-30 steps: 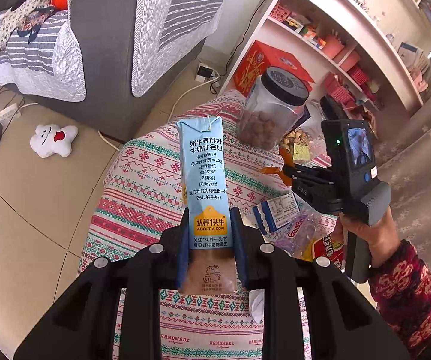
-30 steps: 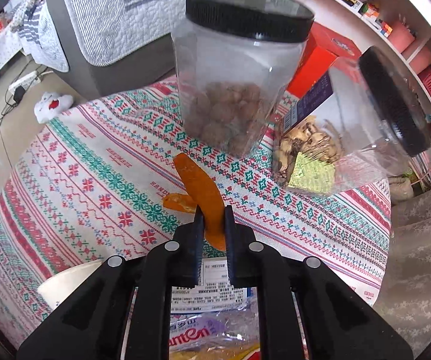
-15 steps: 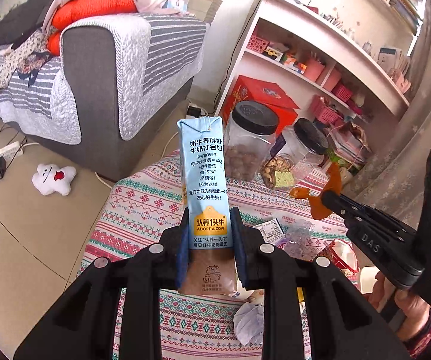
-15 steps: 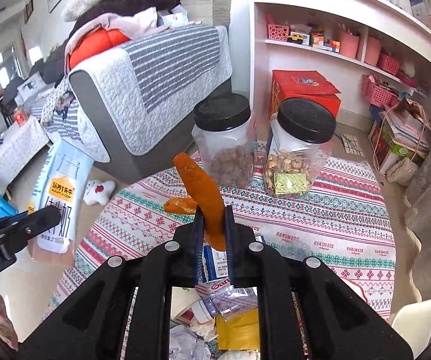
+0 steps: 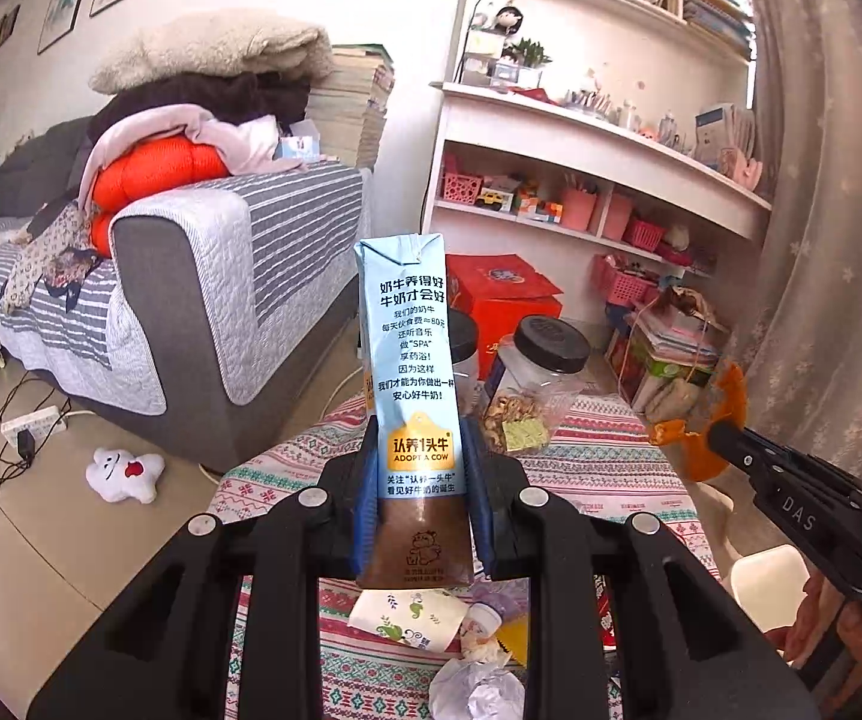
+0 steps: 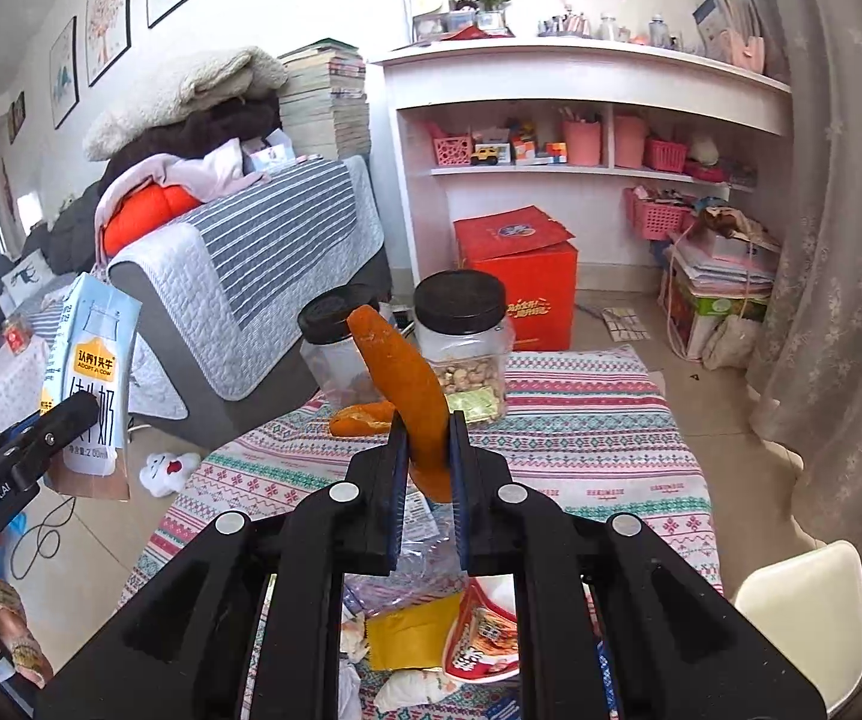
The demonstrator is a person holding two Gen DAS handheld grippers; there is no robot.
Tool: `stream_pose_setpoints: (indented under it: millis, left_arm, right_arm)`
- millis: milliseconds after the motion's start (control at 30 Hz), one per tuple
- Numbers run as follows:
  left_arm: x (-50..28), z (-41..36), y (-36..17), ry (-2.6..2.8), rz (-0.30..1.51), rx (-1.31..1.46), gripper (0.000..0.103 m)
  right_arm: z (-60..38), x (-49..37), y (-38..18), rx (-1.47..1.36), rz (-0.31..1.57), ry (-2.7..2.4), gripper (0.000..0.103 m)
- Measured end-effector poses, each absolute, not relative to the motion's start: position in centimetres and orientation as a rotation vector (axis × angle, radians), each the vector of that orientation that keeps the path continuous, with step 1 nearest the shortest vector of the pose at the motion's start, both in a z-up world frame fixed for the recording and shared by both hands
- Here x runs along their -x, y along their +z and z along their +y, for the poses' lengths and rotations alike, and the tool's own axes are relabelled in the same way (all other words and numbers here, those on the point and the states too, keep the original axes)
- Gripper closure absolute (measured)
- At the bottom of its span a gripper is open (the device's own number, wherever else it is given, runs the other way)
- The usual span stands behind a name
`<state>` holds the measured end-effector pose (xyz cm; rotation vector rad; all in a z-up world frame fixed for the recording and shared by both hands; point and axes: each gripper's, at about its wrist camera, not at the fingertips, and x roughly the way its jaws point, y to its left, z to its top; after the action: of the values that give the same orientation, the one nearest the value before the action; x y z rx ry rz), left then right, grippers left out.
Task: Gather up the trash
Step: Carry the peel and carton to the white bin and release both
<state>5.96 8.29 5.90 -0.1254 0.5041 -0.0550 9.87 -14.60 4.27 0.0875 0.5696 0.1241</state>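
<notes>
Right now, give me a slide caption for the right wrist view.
Right gripper clamps an orange peel above the patterned tablecloth; left gripper holds a milk carton.

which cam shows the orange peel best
Right wrist view: the orange peel stands clear and centred, pinched in the right tongs. In the left wrist view it sits small at the right edge.

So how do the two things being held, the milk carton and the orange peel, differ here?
The milk carton is a tall, straight-sided blue box with print; the orange peel is a plain, curved strip. The left gripper clamps the carton low on its body with the fingers well apart, while the right gripper pinches the thin peel nearly shut. The carton stands upright; the peel leans. Both are lifted above the patterned tablecloth.
</notes>
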Motion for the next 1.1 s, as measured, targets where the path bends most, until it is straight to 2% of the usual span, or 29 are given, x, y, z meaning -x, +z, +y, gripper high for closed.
stream_pose_setpoints:
  millis: [533,1033,1100]
  left_arm:
    - [-3.2,-0.1,6.5,-0.161,0.427,0.054,0.078]
    - [-1.1,-11.8,3.9,-0.329,0.448,-0.095,0.078]
    - [-0.7,-13.7,3.5,-0.354,0.45,-0.122,0.078]
  right_arm:
    - [-27.9,-2.6,3.7,-0.181,0.512,-0.161,0.091]
    - [-43.2,2.1,-1.9,-0.313,0.69,-0.455,0.09]
    - [-44.7,2.4,-2.7,-0.339,0.735,-0.444,0.086]
